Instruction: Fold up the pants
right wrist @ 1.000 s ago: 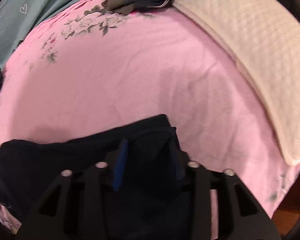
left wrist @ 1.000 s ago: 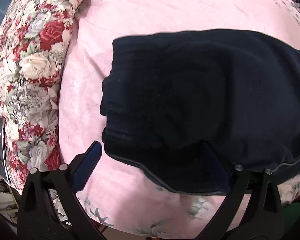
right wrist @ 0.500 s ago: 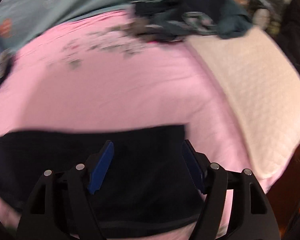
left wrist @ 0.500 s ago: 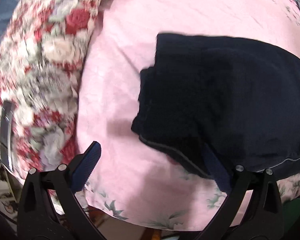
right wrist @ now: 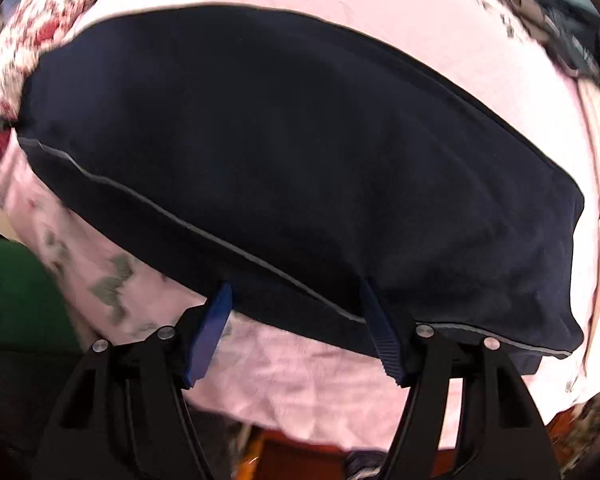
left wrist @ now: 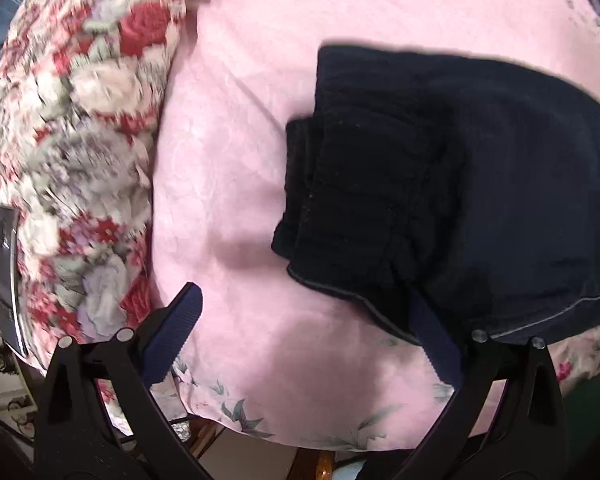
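The dark navy pants [left wrist: 440, 184] lie folded on the pink bedsheet [left wrist: 236, 152], ribbed waistband end toward the left in the left wrist view. They fill the right wrist view [right wrist: 300, 152] as a long flat bundle with a thin grey piping line. My left gripper [left wrist: 304, 332] is open and empty over the sheet, its right finger just in front of the pants' near edge. My right gripper [right wrist: 296, 328] is open and empty at the pants' near edge, holding nothing.
A red-and-white floral quilt [left wrist: 68, 128] is piled at the left of the bed. A heap of dark clothes [right wrist: 572, 36] lies at the far right. The bed's near edge and the floor [right wrist: 284, 456] show below the grippers. A green object [right wrist: 16, 288] sits at left.
My right gripper has opened, let go of the pants and pulled back toward the bed's near edge. My left gripper has drawn back and left, staying open. The pants lie flat.
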The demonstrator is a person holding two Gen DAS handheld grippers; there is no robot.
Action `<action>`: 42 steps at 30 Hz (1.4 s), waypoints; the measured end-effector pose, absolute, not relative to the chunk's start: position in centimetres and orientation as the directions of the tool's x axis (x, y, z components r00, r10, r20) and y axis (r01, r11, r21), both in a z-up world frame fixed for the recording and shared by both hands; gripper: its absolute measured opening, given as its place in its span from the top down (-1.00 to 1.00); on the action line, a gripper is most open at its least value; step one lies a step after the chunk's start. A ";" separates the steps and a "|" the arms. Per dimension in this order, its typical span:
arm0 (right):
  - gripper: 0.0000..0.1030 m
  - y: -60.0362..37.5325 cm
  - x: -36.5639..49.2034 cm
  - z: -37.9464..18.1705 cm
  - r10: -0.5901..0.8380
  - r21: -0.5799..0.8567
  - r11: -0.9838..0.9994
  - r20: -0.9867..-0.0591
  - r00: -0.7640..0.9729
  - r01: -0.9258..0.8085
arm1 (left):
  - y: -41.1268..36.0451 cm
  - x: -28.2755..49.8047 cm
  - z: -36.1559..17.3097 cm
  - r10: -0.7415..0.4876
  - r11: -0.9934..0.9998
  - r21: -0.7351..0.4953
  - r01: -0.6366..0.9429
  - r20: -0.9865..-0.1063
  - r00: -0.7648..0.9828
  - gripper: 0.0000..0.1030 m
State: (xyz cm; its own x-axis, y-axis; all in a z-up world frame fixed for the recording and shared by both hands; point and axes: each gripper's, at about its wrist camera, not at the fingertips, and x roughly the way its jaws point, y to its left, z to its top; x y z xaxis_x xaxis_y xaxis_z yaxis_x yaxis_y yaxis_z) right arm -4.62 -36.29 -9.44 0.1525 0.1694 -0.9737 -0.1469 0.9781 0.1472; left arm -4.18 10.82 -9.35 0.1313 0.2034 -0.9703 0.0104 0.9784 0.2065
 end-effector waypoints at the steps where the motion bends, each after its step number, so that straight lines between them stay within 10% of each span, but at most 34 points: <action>1: -0.31 -36.7 -3.6 -7.6 0.242 0.216 0.968 -0.941 0.235 -0.130 | 10.6 -4.1 -8.4 0.200 0.978 0.207 0.023 -0.965 0.168 -0.94; 12: 0.09 -22.6 16.9 -8.9 0.420 0.348 0.902 -0.841 0.341 -0.255 | 4.5 -1.6 -8.2 0.103 0.988 0.128 0.083 -0.960 0.261 -0.94; 29: 0.46 -14.6 16.2 -14.0 0.411 0.359 0.885 -0.901 0.135 -0.297 | 9.0 -1.4 -12.6 0.025 1.000 0.024 -0.010 -0.997 0.079 -0.96; 42: 0.90 -17.2 21.0 -13.8 0.368 0.327 0.929 -0.870 0.329 -0.175 | 7.6 0.2 -13.9 0.033 0.999 0.033 -0.004 -0.996 0.084 -0.96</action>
State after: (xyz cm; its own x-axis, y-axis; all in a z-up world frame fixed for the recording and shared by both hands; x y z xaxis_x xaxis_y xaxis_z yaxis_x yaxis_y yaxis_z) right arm 20.99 -17.24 -13.76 0.3286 0.3676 -0.8700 -0.1748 0.9289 0.3265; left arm 0.23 7.58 -13.88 0.0837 0.0330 -0.9959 -0.0039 0.9995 0.0328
